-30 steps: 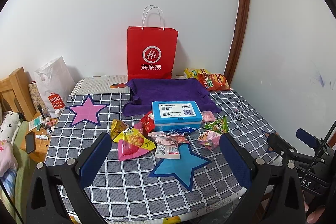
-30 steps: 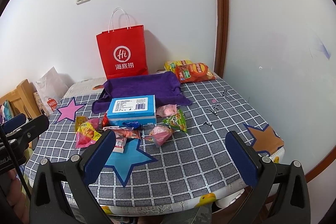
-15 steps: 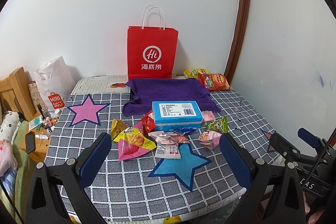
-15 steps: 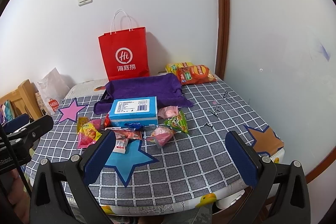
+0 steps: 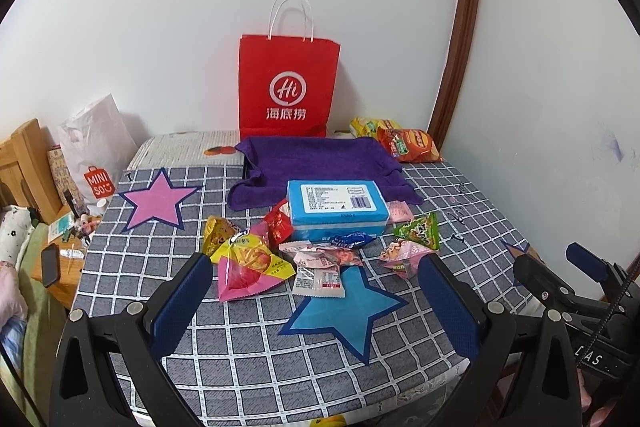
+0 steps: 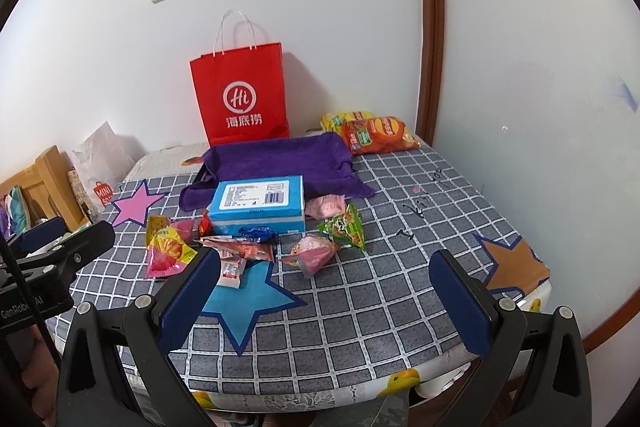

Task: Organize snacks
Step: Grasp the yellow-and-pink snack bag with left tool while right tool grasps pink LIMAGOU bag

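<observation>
A blue box (image 5: 338, 206) (image 6: 258, 205) sits mid-table, ringed by several small snack packets: a pink-and-yellow one (image 5: 248, 267) (image 6: 168, 254), a white one (image 5: 318, 277), a green one (image 5: 418, 229) (image 6: 346, 229) and a pink one (image 6: 314, 254). Behind lies a purple cloth (image 5: 320, 163) (image 6: 280, 163). Two chip bags (image 5: 412, 145) (image 6: 376, 135) rest at the back right. My left gripper (image 5: 316, 301) and right gripper (image 6: 324, 301) both hover open above the table's near edge, holding nothing.
A red paper bag (image 5: 289, 87) (image 6: 242, 97) stands against the wall. The checked tablecloth (image 5: 240, 347) carries pink, blue and orange star patches. A white shopping bag (image 5: 94, 155) and a wooden stand with a phone (image 5: 50, 265) are left of the table.
The right gripper's view has drifted slightly rightward, so the table's contents appear shifted. The left gripper has barely moved, and both stay open.
</observation>
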Demonstrator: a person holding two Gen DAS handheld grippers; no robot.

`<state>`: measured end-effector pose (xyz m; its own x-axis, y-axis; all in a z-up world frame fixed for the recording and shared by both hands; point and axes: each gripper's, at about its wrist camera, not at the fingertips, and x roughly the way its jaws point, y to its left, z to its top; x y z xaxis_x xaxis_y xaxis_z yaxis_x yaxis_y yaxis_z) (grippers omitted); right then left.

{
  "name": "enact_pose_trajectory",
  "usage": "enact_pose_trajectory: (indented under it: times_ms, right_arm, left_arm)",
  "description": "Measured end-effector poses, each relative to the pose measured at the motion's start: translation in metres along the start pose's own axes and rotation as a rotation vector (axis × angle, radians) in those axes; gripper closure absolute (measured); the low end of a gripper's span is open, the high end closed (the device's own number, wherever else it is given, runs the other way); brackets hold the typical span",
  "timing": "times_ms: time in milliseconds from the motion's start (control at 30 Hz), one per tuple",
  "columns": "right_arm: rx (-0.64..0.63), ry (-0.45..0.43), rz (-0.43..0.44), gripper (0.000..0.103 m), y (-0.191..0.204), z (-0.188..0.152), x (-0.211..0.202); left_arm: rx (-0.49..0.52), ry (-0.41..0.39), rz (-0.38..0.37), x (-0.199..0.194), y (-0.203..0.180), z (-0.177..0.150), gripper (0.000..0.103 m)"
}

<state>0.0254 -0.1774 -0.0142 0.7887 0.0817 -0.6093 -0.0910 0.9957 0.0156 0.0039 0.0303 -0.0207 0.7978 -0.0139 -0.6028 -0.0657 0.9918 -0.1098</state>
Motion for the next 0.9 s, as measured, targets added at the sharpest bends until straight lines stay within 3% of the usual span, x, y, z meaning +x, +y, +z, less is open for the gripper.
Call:
enact_pose_trajectory:
  times_ms: [500,700,900]
  right_arm:
    - [0.023,0.179,-0.024,0.001,-0.013,-0.023,0.089]
    - [0.039,0.175,0.023,0.004,-0.016,-0.03,0.113]
    - [0.115,0.133,0.106,0.004,-0.023,-0.015,0.13]
  left_arm:
    - [-0.086,0.143,-0.002,0.082,0.033,-0.025,0.0]
    - [-0.101,0.192,-0.016,0.115,0.046,-0.036,0.001]
    - [-0.098,0.213,0.011,0.135,0.061,-0.037,0.001]
